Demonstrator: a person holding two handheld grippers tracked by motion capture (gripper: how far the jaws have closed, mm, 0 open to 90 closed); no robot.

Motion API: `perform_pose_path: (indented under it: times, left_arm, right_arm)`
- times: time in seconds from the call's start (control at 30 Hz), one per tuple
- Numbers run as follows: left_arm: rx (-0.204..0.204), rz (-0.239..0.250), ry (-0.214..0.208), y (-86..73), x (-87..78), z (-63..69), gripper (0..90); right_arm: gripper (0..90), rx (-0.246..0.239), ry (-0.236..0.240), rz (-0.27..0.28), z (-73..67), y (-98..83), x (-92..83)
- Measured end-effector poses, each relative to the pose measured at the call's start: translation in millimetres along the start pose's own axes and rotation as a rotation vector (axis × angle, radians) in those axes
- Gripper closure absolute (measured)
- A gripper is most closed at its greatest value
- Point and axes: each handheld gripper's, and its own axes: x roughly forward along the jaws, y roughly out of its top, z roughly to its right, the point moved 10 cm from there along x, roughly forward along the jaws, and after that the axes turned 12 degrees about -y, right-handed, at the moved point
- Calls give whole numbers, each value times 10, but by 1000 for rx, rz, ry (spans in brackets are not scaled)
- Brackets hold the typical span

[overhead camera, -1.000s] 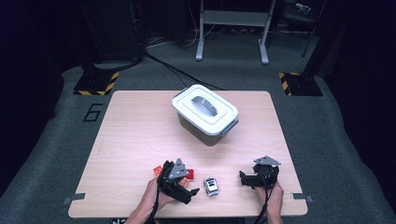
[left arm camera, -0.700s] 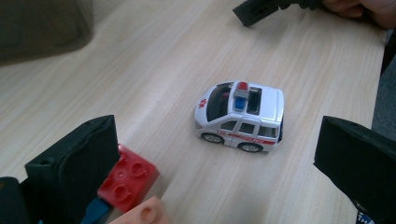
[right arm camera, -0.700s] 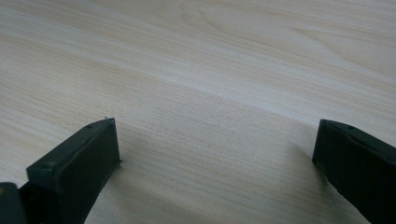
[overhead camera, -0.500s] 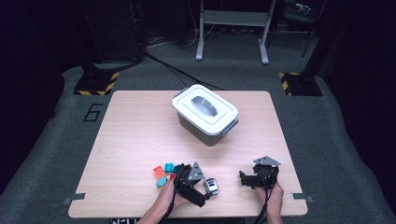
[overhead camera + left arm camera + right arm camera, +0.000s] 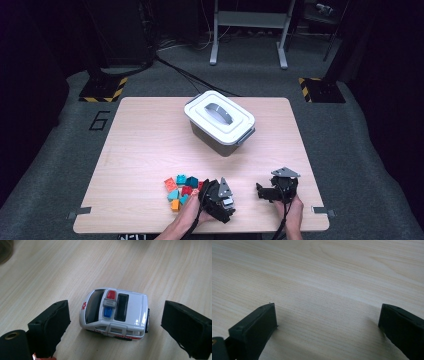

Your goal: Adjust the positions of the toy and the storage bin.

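One toy ambulance (image 5: 114,313), white with a red and blue roof light, stands on its wheels on the wooden table (image 5: 140,145) near the front edge, directly between the jaws of the left gripper (image 5: 115,327); those jaws have just been closing but are apart from the car on both sides, with bare wood showing in each gap. One right gripper (image 5: 327,327) sits well to the right of the left one, jaws spread wide over bare tabletop, nothing between them. One pile of toy bricks (image 5: 181,191), roughly eight to ten pieces in orange, teal and red (exact count unclear), lies just left of the left gripper. One lidded grey storage box (image 5: 220,122), white lid with one handle, stands mid-table.
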Motion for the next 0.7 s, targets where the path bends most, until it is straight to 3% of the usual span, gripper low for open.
perform_pose_path:
  times: [0.17,0.43,0.7]
  left_arm:
    - [-17,-13,-19,-11,45,-9,144]
    - [-25,-40,5,-8,75,4,234]
    - [-29,-43,11,-1,77,6,238]
  right_arm:
    - [11,-1,0,1,0,1,0]
    - [12,-1,0,2,-1,1,0]
    - [12,-2,-2,4,-2,3,0]
